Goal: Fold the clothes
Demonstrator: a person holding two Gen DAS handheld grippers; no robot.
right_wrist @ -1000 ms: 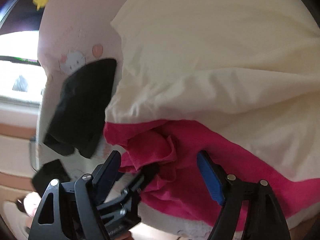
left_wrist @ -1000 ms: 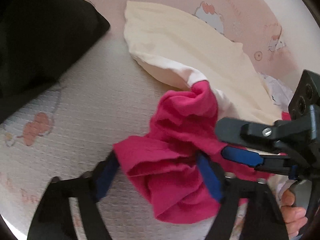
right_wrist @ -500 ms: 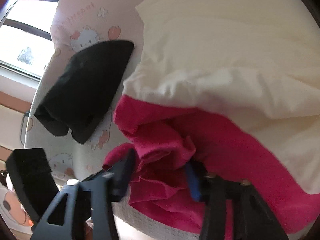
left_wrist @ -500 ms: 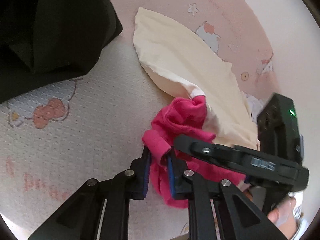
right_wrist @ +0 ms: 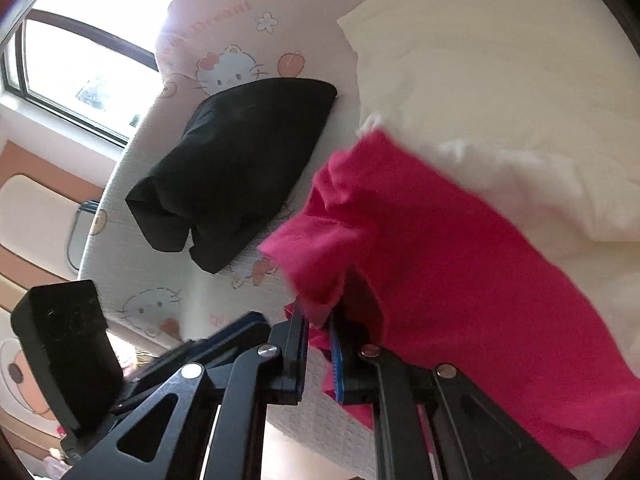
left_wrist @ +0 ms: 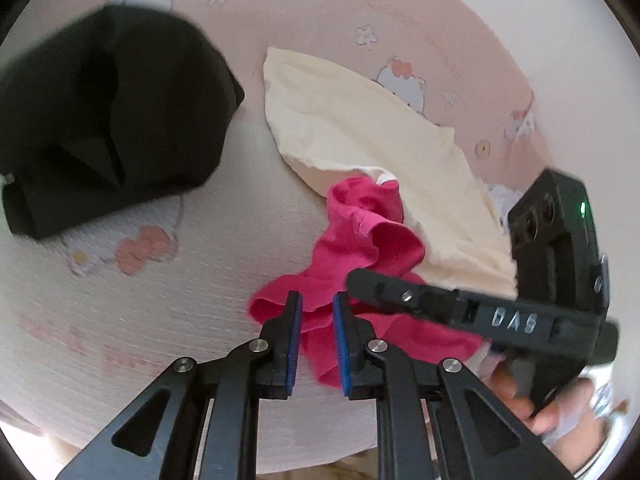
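Note:
A crumpled bright pink garment (left_wrist: pixel 360 240) lies on the bed, partly over a cream garment (left_wrist: pixel 360 128). My left gripper (left_wrist: pixel 316 308) is shut on a fold at the pink garment's near edge, which fills the gap between the blue pads. In the right wrist view the pink garment (right_wrist: pixel 440 260) spreads to the right under the cream garment (right_wrist: pixel 500 80). My right gripper (right_wrist: pixel 318 320) is closing tight on a pinch of its left edge, pads pressing the cloth. Both grips sit close together on the same edge.
A folded black garment (left_wrist: pixel 100 120) lies at the left of the pink cartoon-print bed sheet (left_wrist: pixel 160 300), also seen as the black garment (right_wrist: pixel 240 168). A hand (left_wrist: pixel 520 392) holds the right tool. A window (right_wrist: pixel 80 60) is beyond the bed's edge.
Both grippers went from open around the pink cloth to shut on it. The pink edge has lifted slightly and the right wrist has rolled.

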